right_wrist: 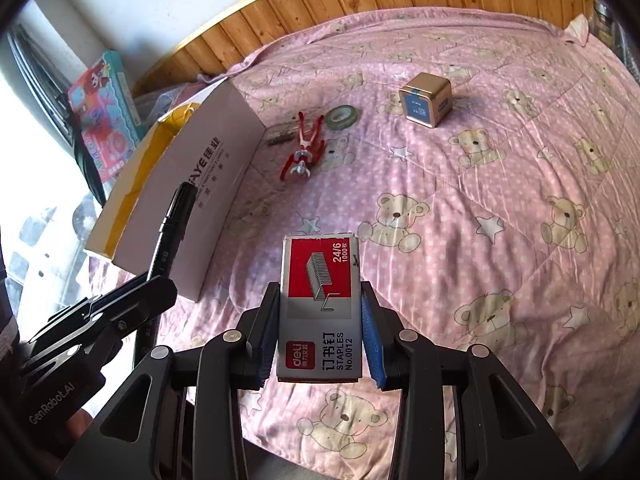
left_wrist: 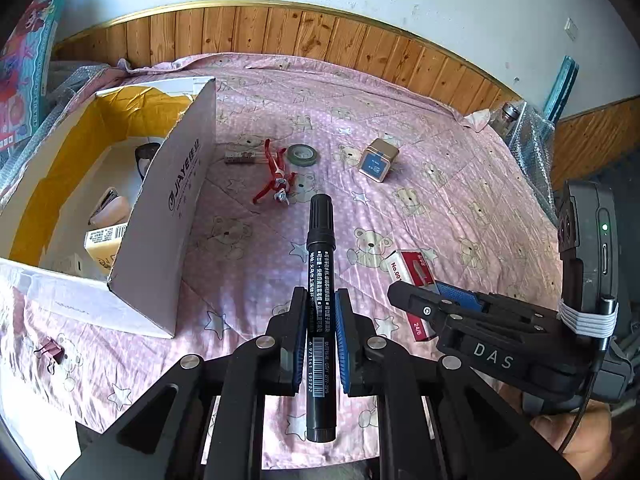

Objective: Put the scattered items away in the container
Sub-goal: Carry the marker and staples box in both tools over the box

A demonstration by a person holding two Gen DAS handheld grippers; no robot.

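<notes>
The left gripper [left_wrist: 321, 312] holds a black marker [left_wrist: 320, 280] between its blue pads, clamped near the middle of the barrel, with the cap end pointing forward over the pink bear-print bedspread [left_wrist: 460, 184]. The right gripper [right_wrist: 319, 312] grips a box of staples [right_wrist: 320, 304], red and grey, with its two pads pressed on the long sides of the box; the box points forward, label up. In the left wrist view the right gripper sits just to the right of the left one, with the staple box showing under it.

The container, a white cardboard box [left_wrist: 176, 208] with yellow inside walls, stands open to the left of both grippers. Some items lie already on its floor, among them a small yellow-and-white carton [left_wrist: 105, 246]; the others I cannot identify clearly. Its near side wall rises between the marker and the inside of the box.

On the bedspread ahead lie a red and silver toy figure [left_wrist: 276, 178], a roll of tape [left_wrist: 303, 155] just behind it, a small clear object [left_wrist: 242, 155] beside the box wall, and a gold and blue cube tin [left_wrist: 378, 160] more to the right, apart from the others. A pink binder clip [left_wrist: 48, 350] lies at the near left, in front of the box.
</notes>
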